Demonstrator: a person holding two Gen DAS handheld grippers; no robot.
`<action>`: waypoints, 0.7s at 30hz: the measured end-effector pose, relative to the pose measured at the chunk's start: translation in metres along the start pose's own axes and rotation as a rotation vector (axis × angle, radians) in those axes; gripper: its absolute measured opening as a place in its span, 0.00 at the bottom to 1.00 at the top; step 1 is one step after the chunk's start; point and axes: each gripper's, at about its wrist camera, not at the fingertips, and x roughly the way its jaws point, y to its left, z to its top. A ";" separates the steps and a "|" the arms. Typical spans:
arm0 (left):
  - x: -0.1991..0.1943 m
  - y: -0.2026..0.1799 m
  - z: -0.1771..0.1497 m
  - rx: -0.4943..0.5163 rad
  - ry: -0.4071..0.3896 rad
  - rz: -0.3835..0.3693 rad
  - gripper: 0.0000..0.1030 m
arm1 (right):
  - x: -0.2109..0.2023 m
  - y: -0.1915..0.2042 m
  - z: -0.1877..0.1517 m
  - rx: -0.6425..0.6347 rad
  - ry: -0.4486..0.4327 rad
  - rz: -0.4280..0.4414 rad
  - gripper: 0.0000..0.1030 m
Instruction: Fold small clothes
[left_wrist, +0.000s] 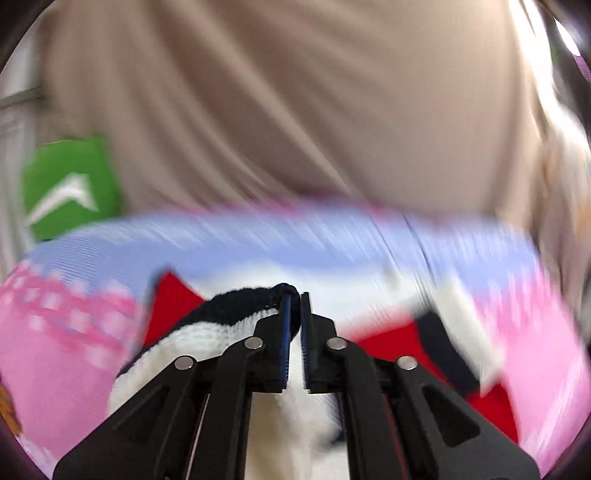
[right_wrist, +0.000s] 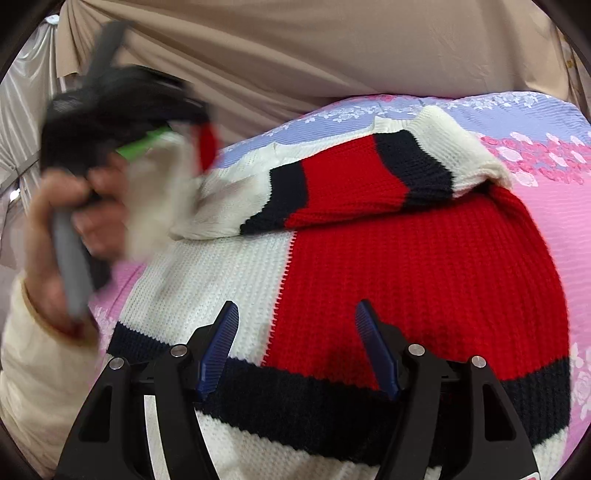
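Note:
A small knit sweater (right_wrist: 406, 266) in red, white and navy lies on a pink and lilac floral bedspread (right_wrist: 546, 206). One sleeve (right_wrist: 354, 177) is folded across the body. My right gripper (right_wrist: 297, 347) is open, its jaws wide apart just above the navy hem band. My left gripper (left_wrist: 295, 314) is shut on the other sleeve's navy and white cuff (left_wrist: 243, 314) and holds it lifted. It shows blurred at the left of the right wrist view (right_wrist: 122, 122), with the white sleeve hanging from it.
A beige draped cloth (right_wrist: 295, 55) hangs behind the bed. A green object with a white mark (left_wrist: 70, 184) stands at the left. The person's hand and cream sleeve (right_wrist: 40, 350) are at the left of the right wrist view.

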 end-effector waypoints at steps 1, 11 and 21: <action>0.013 -0.019 -0.017 0.033 0.063 -0.026 0.06 | -0.004 -0.002 -0.001 -0.004 0.001 -0.016 0.63; -0.055 0.065 -0.074 -0.183 0.057 0.009 0.36 | -0.028 -0.001 0.035 -0.189 -0.019 -0.037 0.69; -0.022 0.157 -0.077 -0.479 0.151 0.017 0.36 | 0.081 0.112 0.037 -0.632 0.127 0.042 0.70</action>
